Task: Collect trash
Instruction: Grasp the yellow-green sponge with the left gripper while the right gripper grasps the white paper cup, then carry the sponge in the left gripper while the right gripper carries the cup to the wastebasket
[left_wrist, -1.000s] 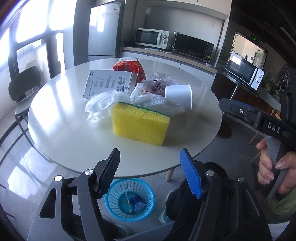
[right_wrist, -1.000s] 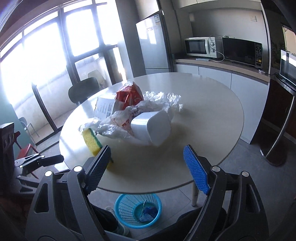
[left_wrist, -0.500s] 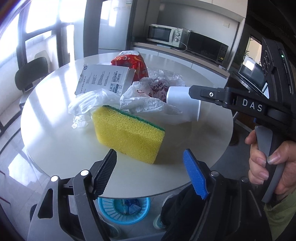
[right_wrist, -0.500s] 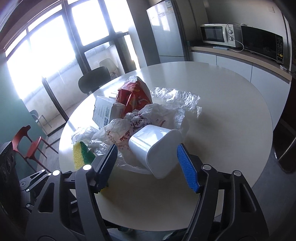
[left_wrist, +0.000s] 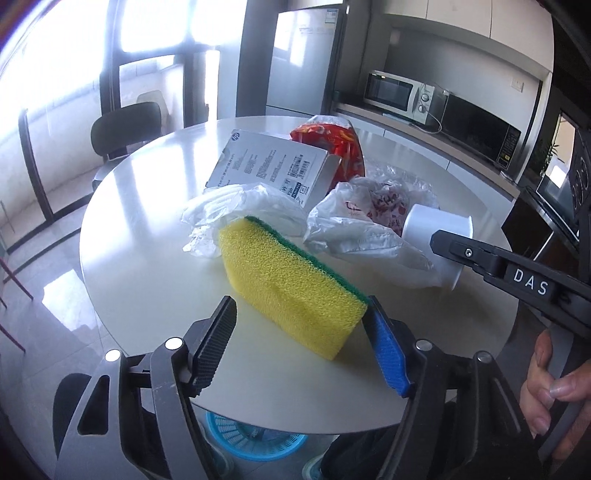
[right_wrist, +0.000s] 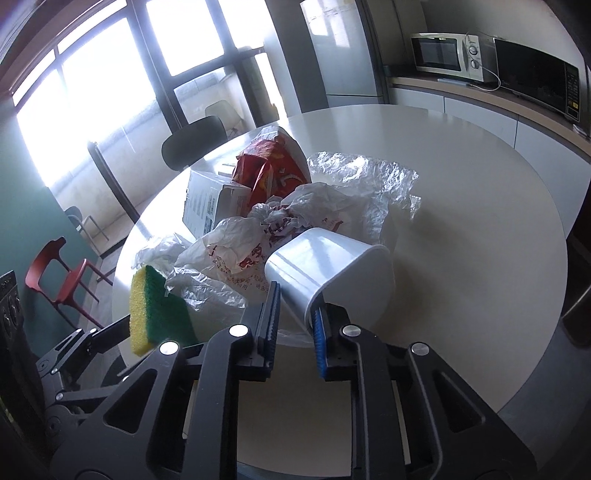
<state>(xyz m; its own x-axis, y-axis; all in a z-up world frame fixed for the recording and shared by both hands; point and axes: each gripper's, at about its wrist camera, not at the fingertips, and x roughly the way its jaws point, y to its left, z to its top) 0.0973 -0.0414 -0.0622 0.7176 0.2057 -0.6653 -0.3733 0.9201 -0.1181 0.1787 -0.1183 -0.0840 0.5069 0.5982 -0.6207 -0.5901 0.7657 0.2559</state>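
A yellow sponge with a green scouring side (left_wrist: 291, 288) lies on the round white table (left_wrist: 147, 266). My left gripper (left_wrist: 301, 339) is open with its jaws either side of the sponge's near end; the blue pad (left_wrist: 386, 354) touches its corner. The sponge also shows in the right wrist view (right_wrist: 157, 306). My right gripper (right_wrist: 293, 325) is shut on the base of a tipped white plastic cup (right_wrist: 328, 273), also seen in the left wrist view (left_wrist: 439, 236). Crumpled plastic bags (right_wrist: 295, 221), a white box (left_wrist: 273, 166) and a red snack bag (left_wrist: 332, 144) are piled behind.
A blue mesh waste basket (left_wrist: 255, 439) stands on the floor under the table's near edge. A black chair (left_wrist: 125, 129) sits at the far left, a red chair (right_wrist: 62, 273) beyond it. A counter with microwaves (left_wrist: 402, 92) runs along the back wall.
Both grippers moved forward over the table. The left jaws came around the sponge's near end. The right jaws closed on the white cup.
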